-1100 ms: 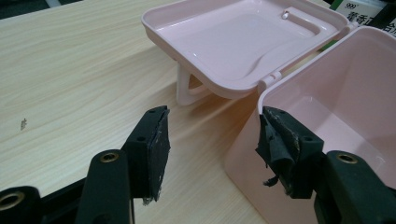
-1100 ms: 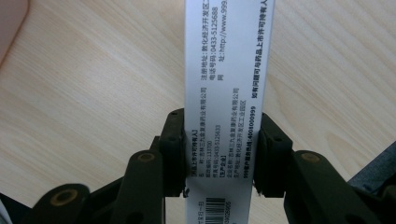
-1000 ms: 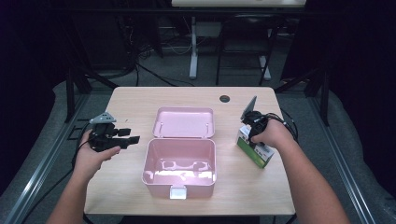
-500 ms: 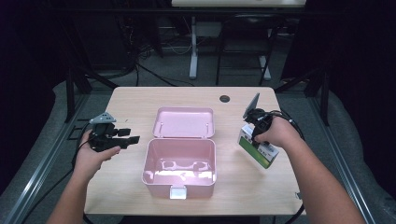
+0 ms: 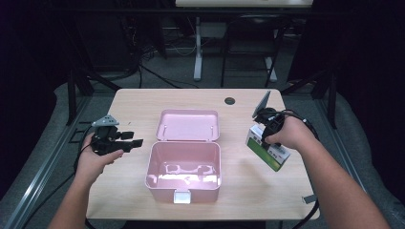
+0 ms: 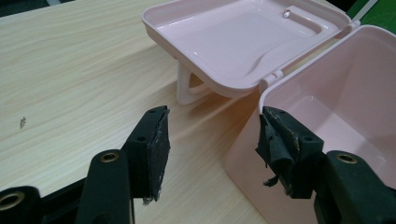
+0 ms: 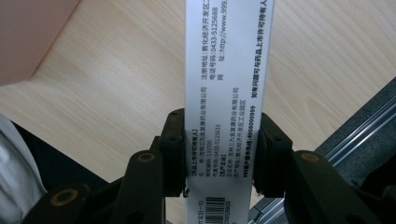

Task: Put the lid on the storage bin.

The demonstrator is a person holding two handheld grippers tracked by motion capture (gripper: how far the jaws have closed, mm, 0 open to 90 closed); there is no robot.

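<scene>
You sit in lab or recording studio, not home. Small wooden bench (image 5: 143, 100) stands alone on grey carpet (image 5: 57, 119), framed by aluminium rails (image 5: 43, 171) along both sides. Black drapes (image 5: 28, 43) close off left and right. Behind bench, cables (image 5: 157, 76) run loose over floor among metal stands (image 5: 197, 52) and legs of second white table (image 5: 243, 3). Cable hole (image 5: 229, 101) cut into benchtop. Room dark, light pooled on your work area.
</scene>
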